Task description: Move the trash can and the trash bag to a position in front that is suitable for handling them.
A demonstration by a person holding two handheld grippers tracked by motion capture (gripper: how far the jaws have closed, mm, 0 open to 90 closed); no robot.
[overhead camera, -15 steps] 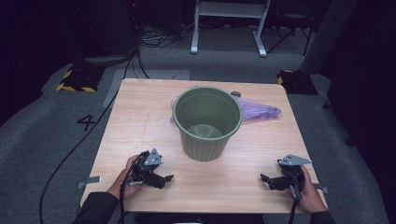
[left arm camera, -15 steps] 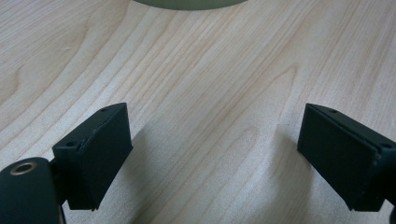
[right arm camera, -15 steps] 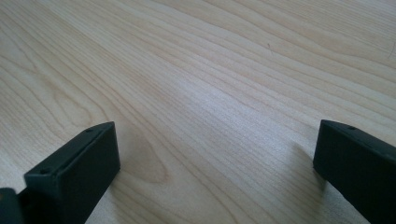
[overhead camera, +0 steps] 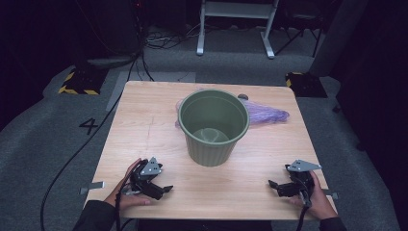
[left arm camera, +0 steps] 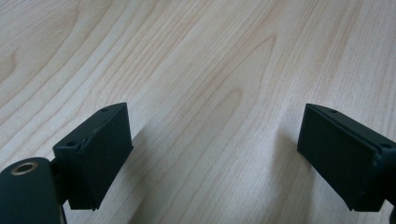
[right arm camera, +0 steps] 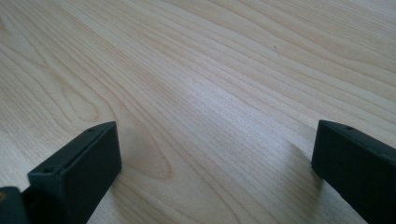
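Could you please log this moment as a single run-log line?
left gripper: open, empty | right gripper: open, empty | green bin: upright, table centre | purple bag: behind bin

the green bucket (overhead camera: 213,126) hides much of the purple bag (overhead camera: 267,114).

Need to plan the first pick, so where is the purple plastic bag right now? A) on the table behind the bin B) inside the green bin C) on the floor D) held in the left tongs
A: the purple bag lies on the table behind the green bin, whose inside looks bare.
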